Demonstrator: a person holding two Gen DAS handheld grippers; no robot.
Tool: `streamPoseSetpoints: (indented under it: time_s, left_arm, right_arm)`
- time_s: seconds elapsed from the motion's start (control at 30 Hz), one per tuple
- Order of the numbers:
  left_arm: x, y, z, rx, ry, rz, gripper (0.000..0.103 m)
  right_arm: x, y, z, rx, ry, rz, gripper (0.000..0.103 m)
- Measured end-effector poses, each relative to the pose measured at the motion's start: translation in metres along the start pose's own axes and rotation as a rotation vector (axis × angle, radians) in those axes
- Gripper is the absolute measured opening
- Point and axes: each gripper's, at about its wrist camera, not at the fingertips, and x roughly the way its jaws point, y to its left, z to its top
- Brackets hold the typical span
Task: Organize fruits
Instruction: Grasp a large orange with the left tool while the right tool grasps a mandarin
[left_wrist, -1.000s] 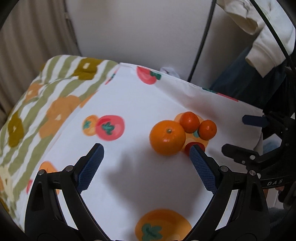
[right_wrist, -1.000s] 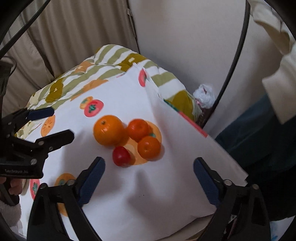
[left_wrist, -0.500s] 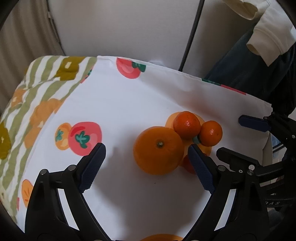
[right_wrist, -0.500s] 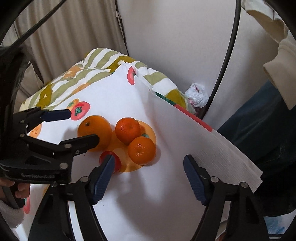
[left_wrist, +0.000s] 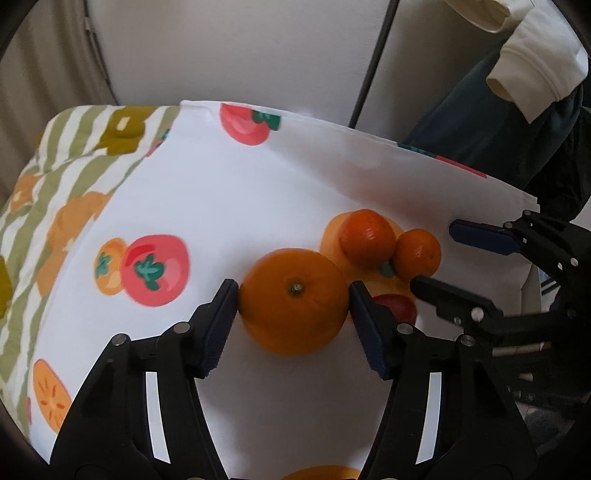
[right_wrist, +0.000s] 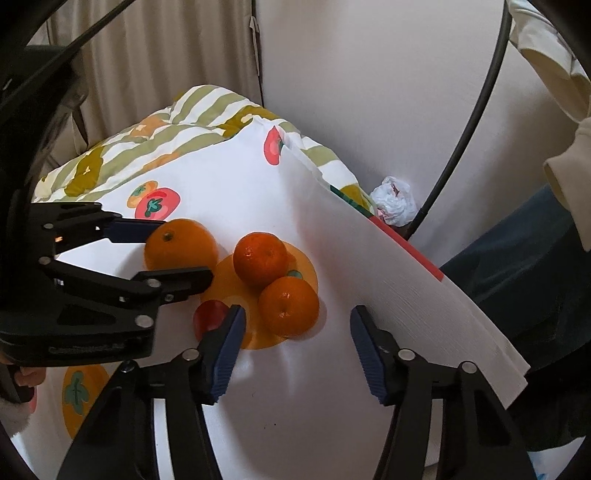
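A large orange (left_wrist: 294, 301) (right_wrist: 180, 245) lies on a white fruit-print cloth (left_wrist: 229, 199). My left gripper (left_wrist: 293, 295) (right_wrist: 173, 251) has closed on it, a blue pad touching each side. Right of it lie two small mandarins, the farther one (left_wrist: 367, 238) (right_wrist: 261, 259) and the nearer one (left_wrist: 417, 253) (right_wrist: 289, 306), touching each other. A small red fruit (left_wrist: 397, 306) (right_wrist: 209, 314) sits partly hidden behind a finger. My right gripper (right_wrist: 295, 332) (left_wrist: 443, 258) is open, its jaws to either side of the nearer mandarin, just short of it.
A striped quilt (left_wrist: 74, 158) lies under the cloth on the left. A white wall and a dark pole (right_wrist: 465, 136) stand behind. The cloth's edge (right_wrist: 424, 295) drops off on the right, next to dark trousers (right_wrist: 524, 258). A crumpled white bag (right_wrist: 393, 203) lies by the wall.
My left gripper moved forward and closed its jaws onto the large orange. My right gripper moved forward toward the nearer mandarin and narrowed a little.
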Motion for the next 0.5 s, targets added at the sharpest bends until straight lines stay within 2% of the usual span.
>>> streamPoseSetpoints:
  time_s: [0.33, 0.4, 0.5]
  left_arm:
    - [-0.015, 0.015, -0.012, -0.037, -0.001, 0.053, 0.066]
    - [-0.016, 0.016, -0.015, -0.045, 0.0, 0.058, 0.066]
    - [-0.015, 0.014, -0.017, -0.054, 0.003, 0.06, 0.066]
  right_arm:
    - [0.016, 0.006, 0.007, -0.036, 0.015, 0.011, 0.044]
    - [0.018, 0.005, 0.007, -0.035, 0.027, 0.019, 0.037]
    - [0.021, 0.004, 0.007, -0.032, 0.042, 0.024, 0.036]
